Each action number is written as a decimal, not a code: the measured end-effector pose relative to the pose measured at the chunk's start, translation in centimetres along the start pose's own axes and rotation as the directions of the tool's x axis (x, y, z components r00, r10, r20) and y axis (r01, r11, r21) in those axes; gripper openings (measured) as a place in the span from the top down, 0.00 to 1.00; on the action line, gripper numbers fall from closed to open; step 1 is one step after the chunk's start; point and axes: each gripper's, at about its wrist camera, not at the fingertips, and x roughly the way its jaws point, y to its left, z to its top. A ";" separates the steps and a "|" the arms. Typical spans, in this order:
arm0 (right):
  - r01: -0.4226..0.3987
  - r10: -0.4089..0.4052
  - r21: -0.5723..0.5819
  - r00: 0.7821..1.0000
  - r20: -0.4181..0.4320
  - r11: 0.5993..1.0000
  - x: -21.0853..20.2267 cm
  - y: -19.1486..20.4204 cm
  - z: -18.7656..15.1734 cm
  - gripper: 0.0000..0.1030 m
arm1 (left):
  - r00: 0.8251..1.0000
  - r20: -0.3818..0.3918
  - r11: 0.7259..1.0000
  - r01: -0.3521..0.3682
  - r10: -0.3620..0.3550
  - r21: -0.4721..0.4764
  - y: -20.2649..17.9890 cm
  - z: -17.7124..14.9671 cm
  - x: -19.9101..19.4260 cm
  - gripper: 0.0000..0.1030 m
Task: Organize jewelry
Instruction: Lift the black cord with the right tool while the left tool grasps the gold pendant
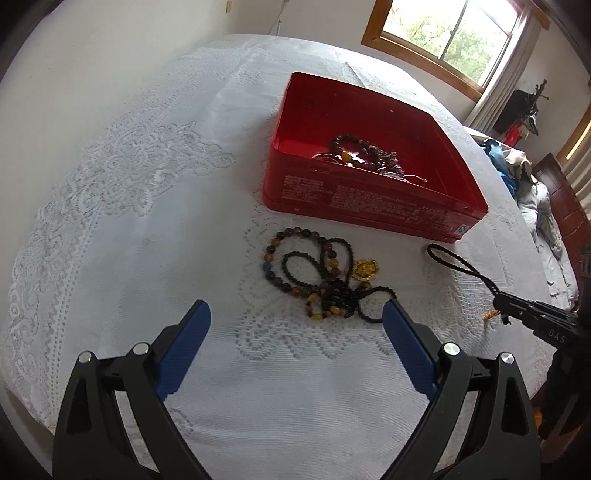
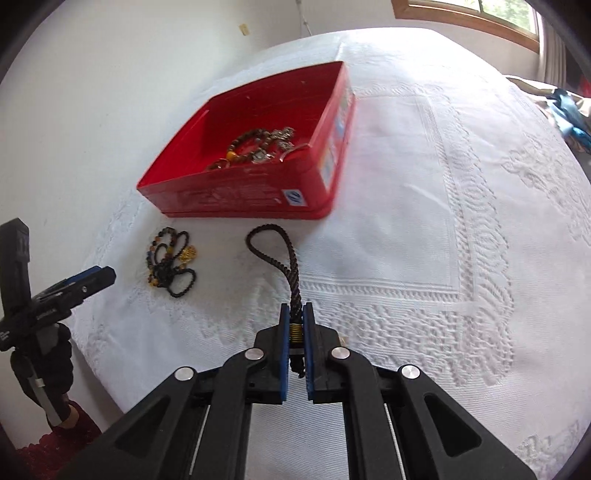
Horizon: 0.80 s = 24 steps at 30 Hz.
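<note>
A red tin box (image 1: 369,206) (image 2: 258,192) stands open on the white lace cloth with bead bracelets (image 1: 364,153) (image 2: 258,146) inside. A tangle of bead necklaces with a gold pendant (image 1: 325,275) (image 2: 171,260) lies in front of the box. My left gripper (image 1: 295,314) is open, just short of that tangle. My right gripper (image 2: 296,314) is shut on a dark braided cord (image 2: 286,258) with a gold coil, its loop reaching toward the box. The right gripper (image 1: 498,301) and the cord (image 1: 458,264) also show in the left wrist view.
The white lace cloth (image 1: 147,221) (image 2: 443,221) covers a table by a white wall. A window (image 1: 454,33) is behind. A bed with grey bedding and clothes (image 1: 535,199) lies to the right. The left gripper (image 2: 107,275) shows at the left.
</note>
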 end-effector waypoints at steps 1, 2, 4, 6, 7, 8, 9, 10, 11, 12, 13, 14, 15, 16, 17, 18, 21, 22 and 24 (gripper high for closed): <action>-0.004 0.004 0.008 1.000 -0.006 1.000 0.1 -0.3 0.0 0.94 | 1.000 -0.013 1.000 0.018 -0.018 0.006 -0.7 0.2 0.4 0.11; -0.006 0.006 0.016 1.000 -0.011 1.000 0.3 -0.5 -0.1 0.94 | 0.999 -0.023 0.999 0.035 -0.035 0.014 -1.3 0.5 0.8 0.11; -0.009 0.009 0.021 1.000 -0.013 1.000 0.7 -1.0 -0.4 0.94 | 0.998 -0.038 0.998 0.055 -0.053 0.033 -2.4 0.9 1.5 0.16; -0.018 0.019 0.024 1.000 -0.015 1.000 0.9 -1.3 -0.4 0.94 | 0.996 -0.058 0.996 0.074 -0.071 0.050 -3.2 1.3 2.3 0.27; -0.020 0.021 0.024 1.000 -0.016 1.000 1.1 -1.1 -0.4 0.94 | 0.993 -0.074 0.994 0.095 -0.091 0.054 -3.6 1.7 2.8 0.30; -0.021 0.022 0.023 1.000 -0.016 1.000 1.2 -1.1 -0.4 0.94 | 0.991 -0.087 0.993 0.108 -0.104 0.053 -3.9 2.0 3.2 0.32; -0.023 0.024 0.022 1.000 -0.017 0.999 1.3 -1.1 -0.4 0.94 | 0.989 -0.096 0.992 0.114 -0.108 0.052 -4.1 2.2 3.6 0.39; -0.026 0.027 0.021 0.999 -0.019 0.999 1.3 -1.1 -0.4 0.94 | 0.988 -0.104 0.991 0.123 -0.117 0.052 -4.4 2.4 4.0 0.46; -0.030 0.030 0.020 0.999 -0.021 0.999 1.4 -1.1 -0.3 0.94 | 0.986 -0.111 0.989 0.134 -0.127 0.056 -4.7 2.6 4.4 0.49; -0.033 0.034 0.020 0.999 -0.023 0.999 1.3 -1.3 -0.3 0.94 | 0.984 -0.117 0.988 0.141 -0.133 0.061 -4.8 2.7 4.6 0.55; -0.037 0.037 0.020 0.999 -0.025 0.999 1.4 -1.4 -0.3 0.94 | 0.982 -0.125 0.986 0.149 -0.139 0.071 -5.2 2.8 5.0 0.58; -0.040 0.041 0.021 0.999 -0.027 0.999 1.5 -1.4 -0.2 0.94 | 0.981 -0.132 0.986 0.151 -0.140 0.077 -5.4 2.9 5.3 0.60; -0.043 0.043 0.022 0.999 -0.028 0.999 1.6 -1.4 -0.2 0.94 | 0.981 -0.137 0.985 0.152 -0.140 0.080 -5.5 2.9 5.4 0.63; -0.044 0.044 0.023 0.999 -0.030 0.999 1.9 -1.3 -0.1 0.94 | 0.979 -0.146 0.984 0.157 -0.143 0.086 -5.8 2.9 5.8 0.67; -0.047 0.048 0.025 0.998 -0.032 0.999 2.0 -1.4 0.0 0.94 | 0.978 -0.151 0.983 0.161 -0.146 0.089 -5.9 3.0 6.0 0.68; -0.049 0.050 0.026 0.998 -0.034 0.998 2.1 -1.5 0.0 0.94 | 0.977 -0.155 0.983 0.161 -0.145 0.091 -5.9 3.0 6.1 0.68; -0.056 0.057 0.023 0.998 -0.041 0.998 2.4 -1.5 0.1 0.94 | 0.981 -0.156 0.987 0.131 -0.115 0.094 -6.0 3.2 6.8 0.68; -0.058 0.059 0.020 0.997 -0.043 0.998 2.6 -1.4 0.1 0.94 | 0.983 -0.155 0.988 0.119 -0.103 0.095 -5.9 3.2 6.9 0.66; -0.062 0.062 0.012 0.997 -0.045 0.998 2.7 -1.2 0.0 0.94 | 0.984 -0.154 0.989 0.107 -0.091 0.100 -5.9 3.3 7.3 0.65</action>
